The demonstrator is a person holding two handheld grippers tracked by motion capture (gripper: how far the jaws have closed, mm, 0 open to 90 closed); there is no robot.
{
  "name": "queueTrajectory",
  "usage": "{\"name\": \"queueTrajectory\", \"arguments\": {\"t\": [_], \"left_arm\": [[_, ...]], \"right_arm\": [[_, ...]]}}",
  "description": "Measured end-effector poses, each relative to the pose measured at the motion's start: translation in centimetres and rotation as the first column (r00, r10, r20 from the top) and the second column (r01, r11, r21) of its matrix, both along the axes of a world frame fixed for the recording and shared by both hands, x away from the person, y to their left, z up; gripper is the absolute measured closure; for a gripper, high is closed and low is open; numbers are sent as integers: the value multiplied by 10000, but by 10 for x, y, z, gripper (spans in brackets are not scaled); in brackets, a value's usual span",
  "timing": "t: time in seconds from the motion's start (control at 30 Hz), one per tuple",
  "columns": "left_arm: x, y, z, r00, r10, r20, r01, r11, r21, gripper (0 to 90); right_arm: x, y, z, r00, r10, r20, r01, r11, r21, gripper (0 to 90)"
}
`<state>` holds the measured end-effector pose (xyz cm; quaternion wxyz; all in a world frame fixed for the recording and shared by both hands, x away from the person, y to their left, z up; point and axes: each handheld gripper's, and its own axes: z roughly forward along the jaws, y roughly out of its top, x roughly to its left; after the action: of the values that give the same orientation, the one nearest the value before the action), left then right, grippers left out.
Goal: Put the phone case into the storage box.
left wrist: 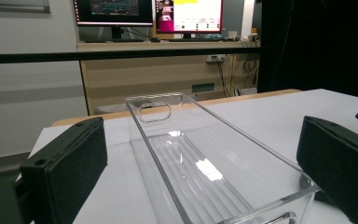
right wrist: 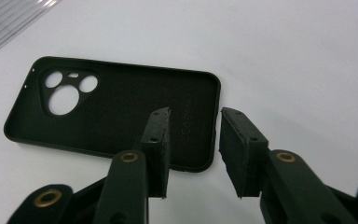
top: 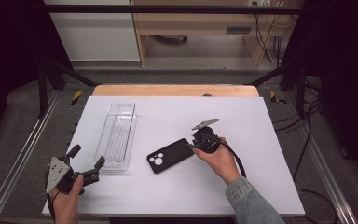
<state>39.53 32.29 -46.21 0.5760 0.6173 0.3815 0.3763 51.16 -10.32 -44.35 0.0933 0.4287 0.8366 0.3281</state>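
Phone case [right wrist: 116,109], black, lies hollow side up on the white table [top: 270,186], camera cut-outs pointing toward the clear plastic tray [top: 116,135] to its left, the two apart. Right gripper [right wrist: 195,135] sits at the case's short end away from the cut-outs, jaws straddling that end wall: one pad over the inner floor, the other outside the rim. Jaws are partly closed with a gap remaining on both sides of the wall; pads do not appear to press on it yet, so nothing is held. Left gripper [top: 87,161] waits at the tray's near end, jaws wide apart, empty, the tray's corner between them but untouched.

Risks, as judged: the case wall is thin and flexible, so a pinch on the rim alone may fold it or let it slip on lifting. A low inner pad could drag the case across the smooth table. Long overhang may make it droop and twist in the grip
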Motion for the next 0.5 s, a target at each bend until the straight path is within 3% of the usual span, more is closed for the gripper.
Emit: {"name": "queueTrajectory", "arguments": {"t": [0.5], "left_arm": [[0,1,0,10000,29,-41,-30,10000,-45,13]], "right_arm": [[10,2,-14,9996,-209,-178,204,9994,-295,718]]}}
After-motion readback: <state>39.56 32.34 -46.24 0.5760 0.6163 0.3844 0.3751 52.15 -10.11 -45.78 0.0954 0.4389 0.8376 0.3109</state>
